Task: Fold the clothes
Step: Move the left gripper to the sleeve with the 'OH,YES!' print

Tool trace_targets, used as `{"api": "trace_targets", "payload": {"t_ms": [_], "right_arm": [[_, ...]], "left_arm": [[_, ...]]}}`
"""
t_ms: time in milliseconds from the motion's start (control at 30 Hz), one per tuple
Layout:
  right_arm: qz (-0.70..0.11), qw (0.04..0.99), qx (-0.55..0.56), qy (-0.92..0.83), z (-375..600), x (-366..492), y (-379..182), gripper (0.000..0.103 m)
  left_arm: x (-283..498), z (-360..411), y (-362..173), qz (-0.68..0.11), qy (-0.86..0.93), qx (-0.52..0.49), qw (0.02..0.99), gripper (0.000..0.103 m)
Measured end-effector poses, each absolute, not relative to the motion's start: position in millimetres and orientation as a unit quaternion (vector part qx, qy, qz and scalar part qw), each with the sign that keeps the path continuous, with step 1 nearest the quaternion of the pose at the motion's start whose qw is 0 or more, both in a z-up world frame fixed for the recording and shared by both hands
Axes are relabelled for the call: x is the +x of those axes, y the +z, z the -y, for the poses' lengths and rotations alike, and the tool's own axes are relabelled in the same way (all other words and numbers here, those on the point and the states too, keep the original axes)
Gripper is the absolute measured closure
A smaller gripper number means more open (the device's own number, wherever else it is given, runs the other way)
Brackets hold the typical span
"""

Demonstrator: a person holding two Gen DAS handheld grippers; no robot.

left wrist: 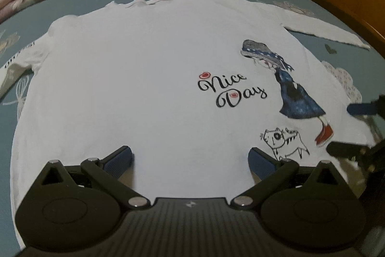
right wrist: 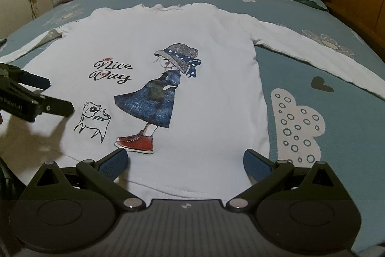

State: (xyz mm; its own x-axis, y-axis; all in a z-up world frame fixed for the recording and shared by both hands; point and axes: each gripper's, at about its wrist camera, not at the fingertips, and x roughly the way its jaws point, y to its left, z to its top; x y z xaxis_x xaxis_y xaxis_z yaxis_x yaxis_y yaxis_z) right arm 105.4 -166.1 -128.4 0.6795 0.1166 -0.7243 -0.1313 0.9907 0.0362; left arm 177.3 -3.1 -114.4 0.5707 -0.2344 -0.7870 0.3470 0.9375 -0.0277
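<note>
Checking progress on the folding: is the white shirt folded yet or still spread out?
Spread out. The white shirt lies flat, print up, on the bedsheet, its right sleeve stretched sideways; no fold shows.

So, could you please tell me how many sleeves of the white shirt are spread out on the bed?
2. The right sleeve stretches out over the blue bedsheet toward the headboard side; the left sleeve angles out on the opposite side, past the left gripper.

white shirt point(right wrist: 149, 40) flat on bed point(right wrist: 312, 16), right tongs point(right wrist: 185, 163) agape
</note>
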Motion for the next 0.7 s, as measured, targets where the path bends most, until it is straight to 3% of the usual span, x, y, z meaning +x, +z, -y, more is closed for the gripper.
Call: {"api": "trace_targets", "payload": {"t_ms": [233, 533, 700], "right_arm": [[-0.387, 0.919, -0.016, 0.069, 165, 104, -129, 0.0], [-0.395, 0.915, 0.02, 0.077, 163, 109, -106, 0.0], [-0.375, 0.923, 0.045, 0.077, 152, 130, -88, 0.0]], "left_arm": [[182, -21, -92, -0.437, -0.184, 0.016, 0.88, 0.001], [236, -172, -42, -0.397, -0.104, -0.085, 0.908, 0.004], [277, -248, -43, -0.404, -0.04, -0.132, 0.904, 0.034]]}}
